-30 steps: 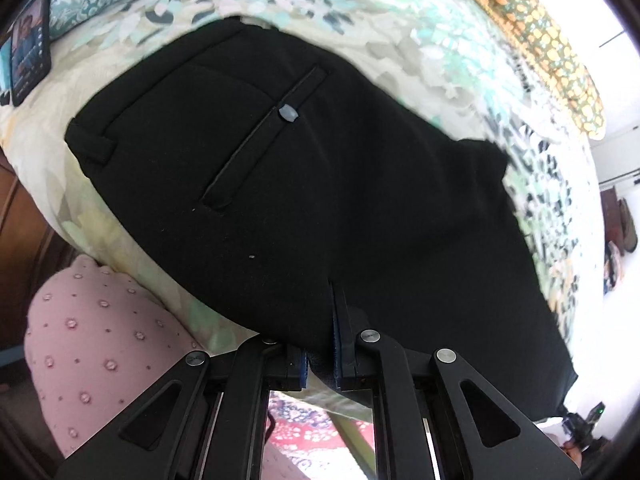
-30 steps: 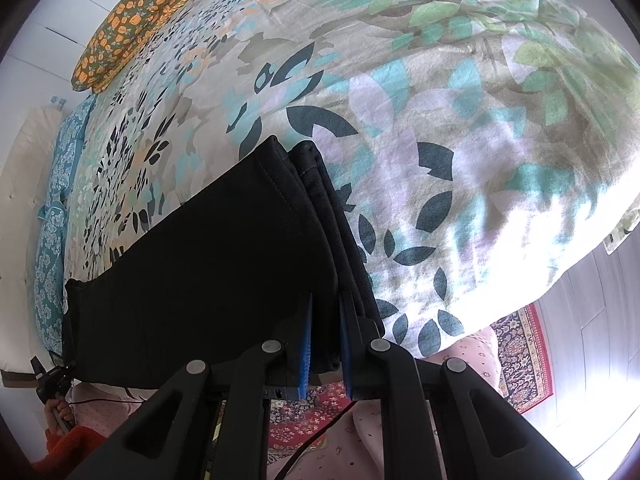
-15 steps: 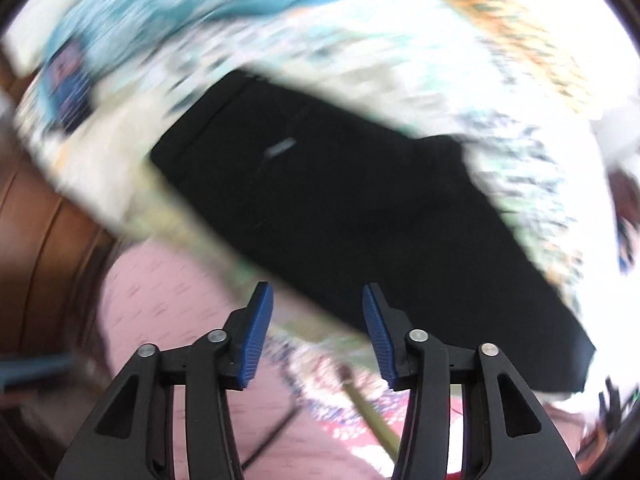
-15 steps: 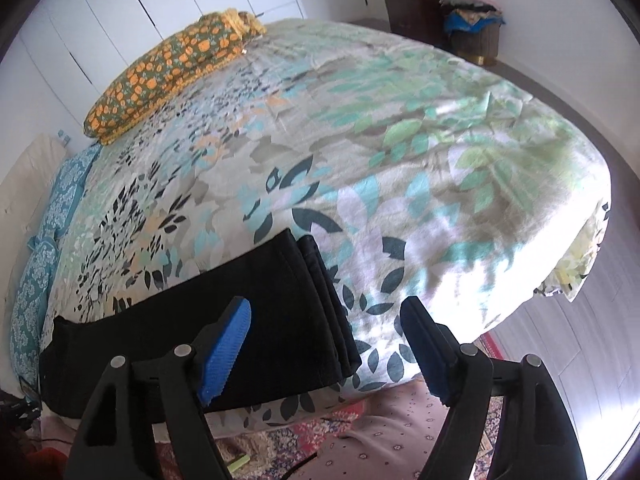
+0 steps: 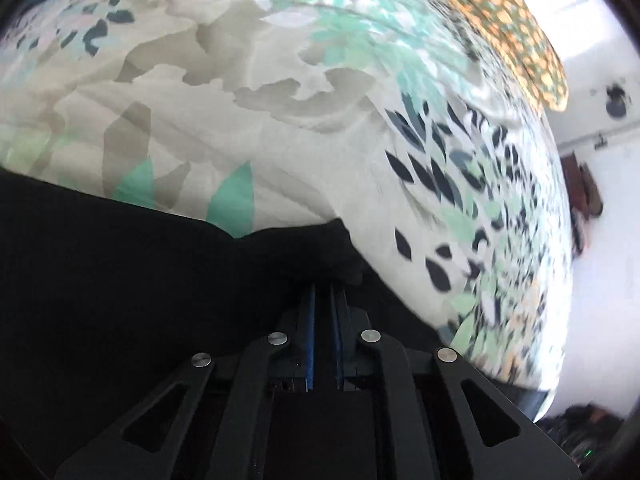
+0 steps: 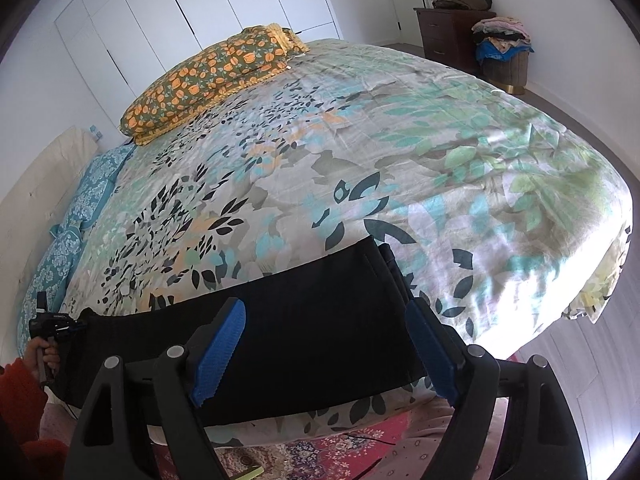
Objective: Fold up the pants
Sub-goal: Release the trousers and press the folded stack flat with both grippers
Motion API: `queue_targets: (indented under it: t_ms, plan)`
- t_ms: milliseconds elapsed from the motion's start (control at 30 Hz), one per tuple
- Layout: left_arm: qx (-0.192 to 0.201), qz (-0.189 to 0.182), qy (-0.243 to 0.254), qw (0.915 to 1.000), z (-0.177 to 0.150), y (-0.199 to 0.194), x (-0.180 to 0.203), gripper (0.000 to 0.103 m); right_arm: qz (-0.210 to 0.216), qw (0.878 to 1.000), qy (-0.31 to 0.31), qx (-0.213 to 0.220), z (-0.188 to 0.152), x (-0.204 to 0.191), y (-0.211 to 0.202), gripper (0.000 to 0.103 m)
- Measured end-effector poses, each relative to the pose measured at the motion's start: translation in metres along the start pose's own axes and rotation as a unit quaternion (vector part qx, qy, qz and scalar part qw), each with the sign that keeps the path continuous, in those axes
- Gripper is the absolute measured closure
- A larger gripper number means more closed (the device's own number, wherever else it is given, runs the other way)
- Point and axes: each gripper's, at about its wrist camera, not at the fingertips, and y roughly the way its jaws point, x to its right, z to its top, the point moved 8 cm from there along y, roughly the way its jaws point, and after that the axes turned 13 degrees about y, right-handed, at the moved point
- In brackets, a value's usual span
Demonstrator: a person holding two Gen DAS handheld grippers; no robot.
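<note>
Pants (image 6: pixel 280 332) now sit clamped again in the left tongs (image 5: pixel 323 304), re-gripped at the far edge, while the right tongs (image 6: pixel 326 354) have let go and hang apart above the hem end.

Black pants (image 6: pixel 304 332): folded lengthwise into a long flat strip, lying along the bed's (image 6: pixel 500 184) near edge, leg hems stacked at right end.

Black pants (image 6: pixel 280 336) lie on a teal-and-grey leaf-print bedspread (image 6: pixel 400 160); orange-flowered pillow (image 6: pixel 208 80).
</note>
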Motion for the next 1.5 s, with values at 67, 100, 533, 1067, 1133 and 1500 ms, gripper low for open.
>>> queue_targets:
  t_ms: [67, 100, 533, 1067, 1133, 1500]
  plan:
    - [0.04, 0.02, -0.004, 0.999, 0.013, -0.007, -0.002, 0.101, 0.003, 1.0, 0.011, -0.006, 0.001, 0.004, 0.003, 0.021]
    - [0.053, 0.038, 0.003, 0.9979, 0.017, -0.01, -0.001, 0.101, 0.006, 1.0, 0.019, -0.01, 0.001, 0.007, 0.005, 0.021]
    - [0.115, 0.102, 0.1, 0.983, -0.012, -0.099, 0.016, 0.022, 0.063, 0.984, 0.166, -0.017, 0.029, 0.053, 0.01, 0.021]
    - [0.067, 0.217, 0.126, 0.9657, -0.081, -0.068, -0.049, 0.017, 0.03, 0.976, 0.122, -0.178, -0.006, 0.023, 0.093, 0.022]
    - [0.077, 0.203, 0.119, 0.9688, -0.081, -0.074, -0.047, 0.017, 0.048, 0.981, 0.116, -0.147, 0.007, 0.024, 0.077, 0.022]
    - [0.125, 0.145, 0.172, 0.9663, -0.086, -0.087, 0.023, 0.015, 0.037, 0.978, 0.023, -0.206, 0.032, 0.051, 0.082, 0.017]
